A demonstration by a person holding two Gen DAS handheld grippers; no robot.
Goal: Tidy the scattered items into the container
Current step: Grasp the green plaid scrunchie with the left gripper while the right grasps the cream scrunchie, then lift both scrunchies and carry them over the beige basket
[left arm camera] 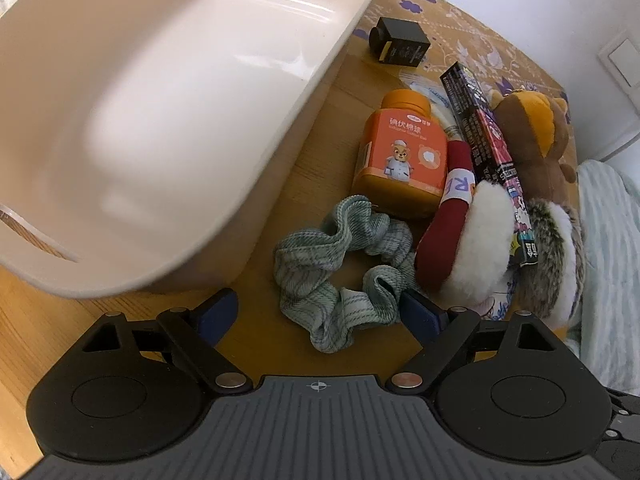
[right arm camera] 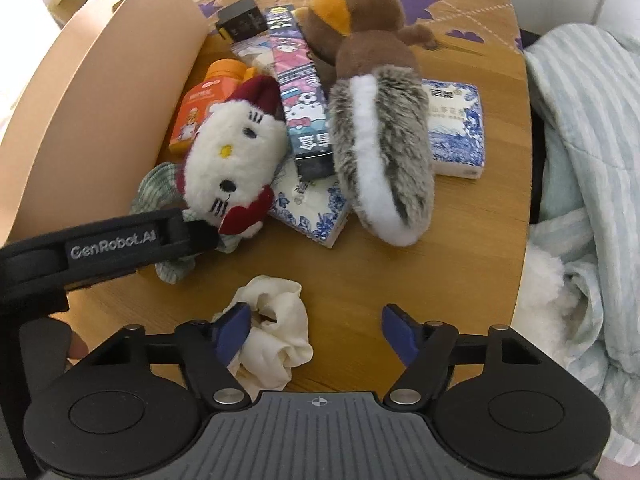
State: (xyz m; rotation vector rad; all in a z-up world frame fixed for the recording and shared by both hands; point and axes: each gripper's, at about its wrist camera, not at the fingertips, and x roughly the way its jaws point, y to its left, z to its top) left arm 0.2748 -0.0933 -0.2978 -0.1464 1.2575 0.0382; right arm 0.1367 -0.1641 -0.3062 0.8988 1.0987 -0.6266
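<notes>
In the left wrist view my left gripper (left arm camera: 320,312) points down at the wooden table, open, with a green striped scrunchie (left arm camera: 340,264) lying between its blue fingertips. The right fingertip (left arm camera: 420,314) sits at the scrunchie's edge; the left one stands apart from it. The cream container (left arm camera: 160,120) fills the upper left, close beside the gripper. In the right wrist view my right gripper (right arm camera: 316,330) is open over a cream scrunchie (right arm camera: 280,332). That scrunchie rests against the left fingertip (right arm camera: 234,330), while the right fingertip is well clear of it.
Piled past the scrunchies are an orange bottle (left arm camera: 400,160), a white cat plush (right arm camera: 236,156), a squirrel plush (right arm camera: 376,120), a long cartoon box (right arm camera: 300,96), a small black box (left arm camera: 402,42) and two blue-white tissue packs (right arm camera: 456,128). Striped bedding (right arm camera: 580,120) lies beyond the table's right edge.
</notes>
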